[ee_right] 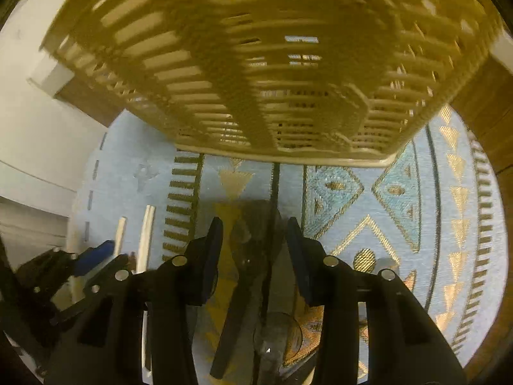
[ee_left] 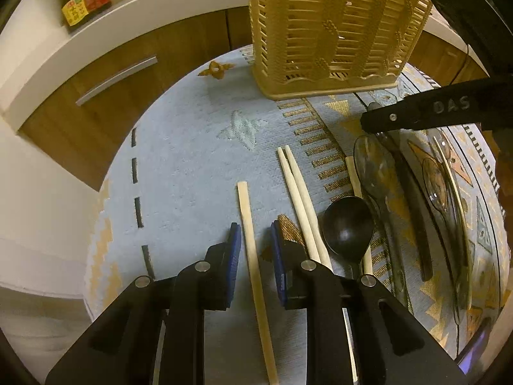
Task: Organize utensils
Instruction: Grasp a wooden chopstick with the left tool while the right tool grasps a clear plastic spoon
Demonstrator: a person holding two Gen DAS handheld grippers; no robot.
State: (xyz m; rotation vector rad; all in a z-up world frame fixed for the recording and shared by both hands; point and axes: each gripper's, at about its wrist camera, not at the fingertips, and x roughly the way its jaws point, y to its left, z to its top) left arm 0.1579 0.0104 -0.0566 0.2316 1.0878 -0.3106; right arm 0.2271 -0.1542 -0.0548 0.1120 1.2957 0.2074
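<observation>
**A:** What is the left wrist camera showing?

**B:** The left gripper (ee_left: 255,240) is pointing down at the patterned cloth (ee_left: 192,166), its blue pads standing apart on either side of a single chopstick (ee_left: 253,256), not pressing it. Just to the right a pair of chopsticks (ee_left: 299,199) is lying side by side, then a black spoon (ee_left: 348,227) resting bowl-up across another chopstick (ee_left: 352,173), then clear plastic spoons (ee_left: 373,163).

**A:** What is crowding it?

**B:** The slatted beige utensil basket (ee_left: 333,29) is standing upright at the far side of the cloth. The right gripper's black finger (ee_left: 420,114) is reaching in from the right above the clear spoons. Sauce bottles (ee_left: 83,0) are sitting on the white counter (ee_left: 134,22) at the back left.

**A:** And the right wrist camera?

**B:** The right gripper (ee_right: 253,237) is hanging with its jaws apart over a dark utensil handle (ee_right: 234,314) and a clear spoon (ee_right: 275,330); the pads are not touching either. The basket (ee_right: 272,64) is looming blurred just ahead, filling the top. The left gripper (ee_right: 96,253) is showing at the lower left beside the pale chopsticks (ee_right: 144,240).
</observation>
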